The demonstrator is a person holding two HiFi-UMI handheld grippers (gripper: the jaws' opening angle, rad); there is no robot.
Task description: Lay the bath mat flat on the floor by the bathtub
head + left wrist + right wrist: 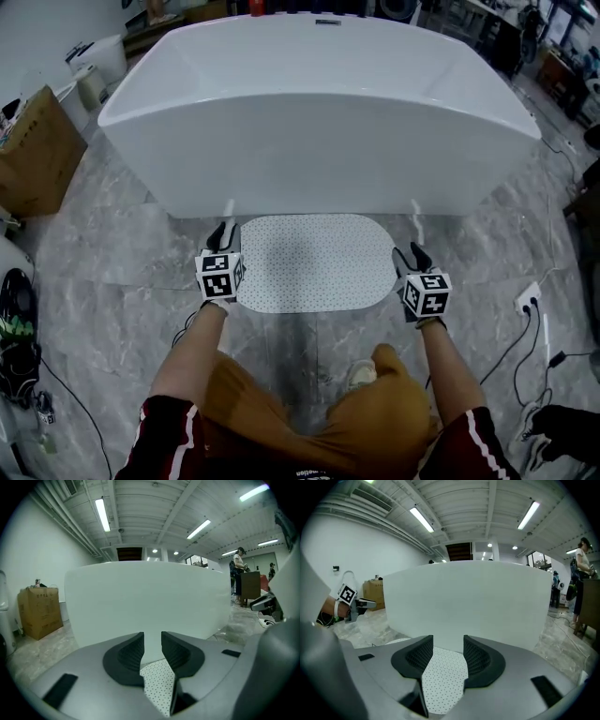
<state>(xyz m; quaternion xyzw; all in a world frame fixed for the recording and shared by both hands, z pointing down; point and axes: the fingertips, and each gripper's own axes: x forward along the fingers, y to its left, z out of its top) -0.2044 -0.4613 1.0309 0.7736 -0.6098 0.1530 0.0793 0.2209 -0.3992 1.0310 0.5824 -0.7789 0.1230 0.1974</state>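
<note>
The bath mat (316, 262), a white oval dotted with small dark spots, lies flat on the grey marble floor (112, 244). Its far edge runs just beside the base of the bathtub (319, 159), roughly at the middle of the tub's near side. The tub is white and takes up most of the far half of the head view.

The left gripper (225, 232) hovers at the mat's left end and the right gripper (412, 251) at its right end, both pointing toward the tub. In the left gripper view the jaws stand apart with a clear gap. Nothing is between them, and only the tub wall and a strip of dotted mat lower down show through the gap. The right gripper view shows the same, with the jaws apart, nothing held, and the mat on the floor below them.

Near the bottom of the head view the person's knees in brown trousers (281, 412) are bent, and a light shoe (361, 375) rests on the floor between them. A cardboard box (37, 155) stands at the far left, well apart from the mat. On the right, a white power strip (527, 298) and black cables lie on the floor. Behind the tub, on the right of the left gripper view, a person (240, 571) stands under long ceiling lights.
</note>
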